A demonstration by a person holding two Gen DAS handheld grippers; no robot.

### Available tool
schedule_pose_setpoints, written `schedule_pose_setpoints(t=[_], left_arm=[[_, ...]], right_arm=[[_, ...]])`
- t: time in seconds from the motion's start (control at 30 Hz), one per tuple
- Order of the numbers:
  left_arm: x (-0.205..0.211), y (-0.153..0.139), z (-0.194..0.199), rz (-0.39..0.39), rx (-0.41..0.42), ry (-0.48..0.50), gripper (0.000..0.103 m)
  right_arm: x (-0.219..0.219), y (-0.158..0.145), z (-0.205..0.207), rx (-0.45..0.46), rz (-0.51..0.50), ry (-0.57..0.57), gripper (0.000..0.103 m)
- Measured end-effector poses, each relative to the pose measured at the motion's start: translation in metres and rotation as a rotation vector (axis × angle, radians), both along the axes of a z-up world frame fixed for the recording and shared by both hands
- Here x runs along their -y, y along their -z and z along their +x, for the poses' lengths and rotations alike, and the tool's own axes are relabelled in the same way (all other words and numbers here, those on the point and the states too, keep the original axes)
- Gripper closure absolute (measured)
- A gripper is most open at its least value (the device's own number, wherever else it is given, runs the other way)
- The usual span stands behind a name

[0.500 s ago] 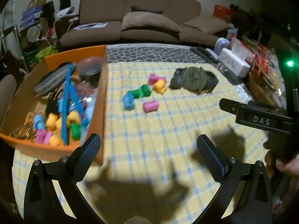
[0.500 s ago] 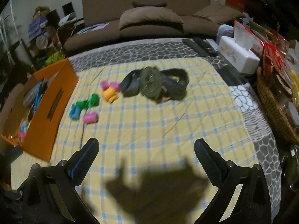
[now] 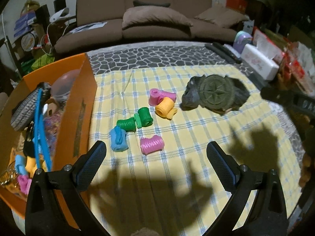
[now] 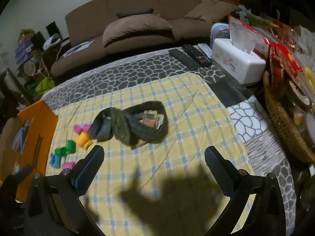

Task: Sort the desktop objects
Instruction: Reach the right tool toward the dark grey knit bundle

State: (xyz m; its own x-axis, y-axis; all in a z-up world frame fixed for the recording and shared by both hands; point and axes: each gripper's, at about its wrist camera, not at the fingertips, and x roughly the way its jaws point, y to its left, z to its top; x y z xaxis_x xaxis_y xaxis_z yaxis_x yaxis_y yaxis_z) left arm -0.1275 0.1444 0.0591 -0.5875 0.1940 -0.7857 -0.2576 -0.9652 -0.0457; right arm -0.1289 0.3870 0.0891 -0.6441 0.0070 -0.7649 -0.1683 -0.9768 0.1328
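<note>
Both hand-held grippers have come forward over the yellow checked cloth [image 3: 177, 137], so the coloured rolls now sit nearer the left hand-held gripper [image 3: 156, 157] than half a second ago. Its jaws are spread wide with nothing between them. Just ahead lie a pink roll [image 3: 152, 144] and a blue roll [image 3: 118, 139], with two green rolls [image 3: 135, 120], an orange roll [image 3: 165, 108] and another pink one behind. An orange box [image 3: 78, 102] of sorted items stands at the left. The right hand-held gripper [image 4: 154, 159] is likewise released and empty, facing a dark green pouch [image 4: 133, 123] on the table, well apart from it.
</note>
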Motion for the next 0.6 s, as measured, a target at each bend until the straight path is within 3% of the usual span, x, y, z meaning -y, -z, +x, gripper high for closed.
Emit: schedule_pose_setpoints(t=[0.2, 0.33, 0.43, 0.6], left_arm=[[-0.005, 0.016, -0.015, -0.025, 0.022, 0.004, 0.007], [-0.006, 0.02, -0.021, -0.024, 0.024, 0.006, 0.007], [-0.007, 0.025, -0.025, -0.021, 0.035, 0.009, 0.011], [-0.011, 0.029, -0.026, -0.057, 0.014, 0.025, 0.011]], right_arm=[[-0.015, 0.01, -0.017, -0.012, -0.075, 0.018, 0.001], [-0.01, 0.009, -0.026, -0.033, -0.13, -0.007, 0.008], [-0.002, 0.01, -0.032, -0.043, -0.144, -0.036, 0.015], [0.001, 0.019, -0.046, -0.025, -0.133, -0.035, 0.016]])
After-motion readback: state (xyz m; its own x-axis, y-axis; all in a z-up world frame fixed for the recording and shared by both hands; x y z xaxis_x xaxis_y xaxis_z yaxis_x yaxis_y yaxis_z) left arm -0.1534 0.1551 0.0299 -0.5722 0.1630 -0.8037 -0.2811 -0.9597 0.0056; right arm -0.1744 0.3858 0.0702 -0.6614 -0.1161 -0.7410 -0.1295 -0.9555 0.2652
